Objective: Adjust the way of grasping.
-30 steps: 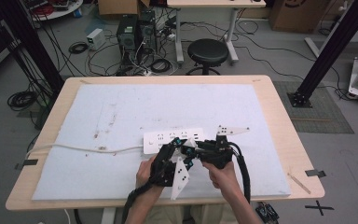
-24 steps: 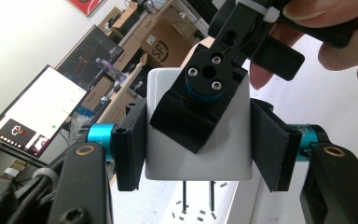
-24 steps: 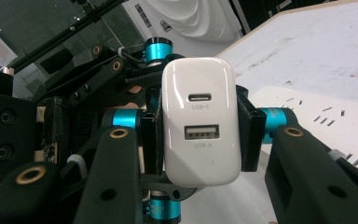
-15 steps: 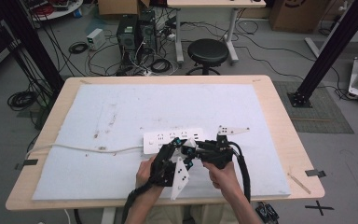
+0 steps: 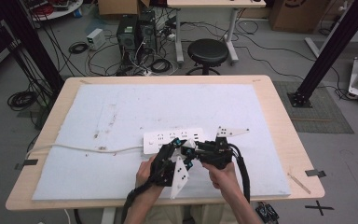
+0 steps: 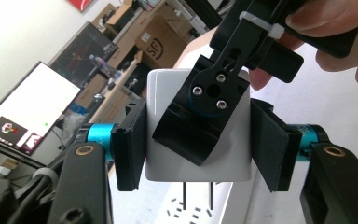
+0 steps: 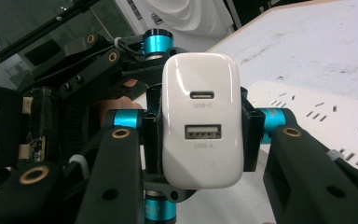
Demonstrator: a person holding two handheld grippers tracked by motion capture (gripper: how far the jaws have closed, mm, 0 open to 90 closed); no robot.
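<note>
A white USB charger [image 7: 203,116] sits between my right gripper's [image 7: 200,140] two pads, its USB-C and USB-A ports facing that camera. My right gripper is shut on it. In the left gripper view the same charger [image 6: 165,93] fills the gap of my left gripper [image 6: 198,149], with a pad pressed on each side. Its two prongs point down at the white power strip [image 6: 186,212]. The right gripper's black finger [image 6: 205,116] crosses the charger's front. In the high view both grippers [image 5: 179,150] [image 5: 195,149] meet just in front of the strip [image 5: 168,138].
The strip's white cord [image 5: 74,148] runs left across the pale mat [image 5: 121,107] and off the table's left edge. A person's hands come in from the near edge. A stool [image 5: 207,52] and computer cases stand on the floor beyond the table.
</note>
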